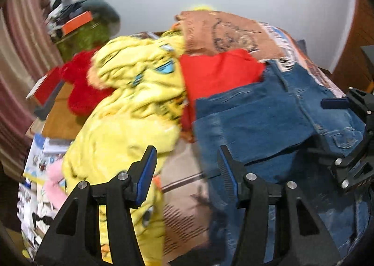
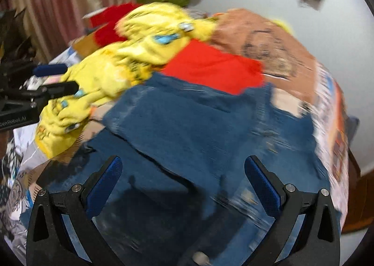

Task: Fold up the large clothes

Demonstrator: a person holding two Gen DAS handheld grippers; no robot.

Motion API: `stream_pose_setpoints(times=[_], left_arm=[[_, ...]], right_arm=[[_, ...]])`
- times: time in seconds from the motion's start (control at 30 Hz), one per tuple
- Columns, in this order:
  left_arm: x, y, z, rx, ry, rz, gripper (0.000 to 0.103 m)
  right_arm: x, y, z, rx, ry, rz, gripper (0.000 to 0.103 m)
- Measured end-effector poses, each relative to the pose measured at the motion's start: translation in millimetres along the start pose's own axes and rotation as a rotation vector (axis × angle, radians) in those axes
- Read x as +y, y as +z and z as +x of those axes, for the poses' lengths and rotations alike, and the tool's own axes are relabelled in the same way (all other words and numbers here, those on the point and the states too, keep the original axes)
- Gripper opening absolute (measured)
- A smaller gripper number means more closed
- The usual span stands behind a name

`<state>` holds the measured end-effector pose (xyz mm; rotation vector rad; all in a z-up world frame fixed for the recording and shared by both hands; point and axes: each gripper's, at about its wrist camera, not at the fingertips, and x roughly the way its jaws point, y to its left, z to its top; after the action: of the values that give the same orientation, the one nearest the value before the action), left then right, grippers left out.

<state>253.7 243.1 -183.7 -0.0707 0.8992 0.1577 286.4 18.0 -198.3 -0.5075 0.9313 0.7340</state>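
Left wrist view: left gripper (image 1: 187, 161) open, jaws apart and empty, hovering over the near part of the printed bedspread (image 1: 184, 198). Blue denim jeans (image 1: 261, 121) spread flat toward the bed's right side, one folded layer lying on top, just right of the gripper. Red cloth garment (image 1: 217, 74) touching the jeans' far edge. Crumpled yellow fleece garment with cartoon print (image 1: 135, 95) toward the bed's left side, beside the jeans. Fuzzy red plush item (image 1: 79, 88) at the far left edge. Right gripper (image 1: 350, 130) at frame right, over the jeans.

Right wrist view, blurred: right gripper (image 2: 183, 175) wide open, nothing between the jaws, above the jeans (image 2: 198, 130). Left gripper (image 2: 53, 79) at frame left, jaws apart, beside the yellow garment (image 2: 121, 65). Red garment (image 2: 210, 67) beyond the jeans.
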Motion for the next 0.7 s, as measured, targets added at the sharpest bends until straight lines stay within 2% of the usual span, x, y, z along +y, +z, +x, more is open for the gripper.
stream_pose_setpoints(times=[0.13, 0.3, 0.33, 0.37, 0.43, 0.47, 0.67, 0.7], left_arm=[[20.7, -15.0, 6.2, 0.024, 0.015, -0.039, 0.053], [35.7, -26.7, 16.8, 0.052, 0.013, -0.071, 0.053], [37.3, -28.5, 18.8, 0.059, 0.013, -0.074, 0.053], [38.9, -30.3, 20.3, 0.064, 0.013, -0.076, 0.053], [40.5, -32.9, 23.7, 0.070, 0.010, -0.081, 0.053], [41.0, -34.0, 24.6, 0.073, 0.008, -0.083, 0.053], [39.2, -36.7, 27.7, 0.078, 0.000, -0.079, 0.053], [38.1, -36.9, 27.7, 0.078, 0.003, -0.075, 0.053]], right_arm=[[31.2, 14.4, 33.3, 0.071, 0.035, -0.098, 0.103], [58.9, 25.8, 68.1, 0.150, 0.035, -0.197, 0.102], [62.3, 27.3, 73.8, 0.160, 0.036, -0.207, 0.100], [65.8, 28.0, 79.2, 0.170, 0.040, -0.216, 0.096], [71.2, 28.2, 92.1, 0.201, 0.049, -0.225, 0.083], [72.0, 28.0, 94.5, 0.209, 0.044, -0.223, 0.082], [73.2, 26.8, 104.4, 0.201, 0.054, -0.222, 0.052], [71.8, 26.7, 102.2, 0.192, 0.062, -0.215, 0.045]])
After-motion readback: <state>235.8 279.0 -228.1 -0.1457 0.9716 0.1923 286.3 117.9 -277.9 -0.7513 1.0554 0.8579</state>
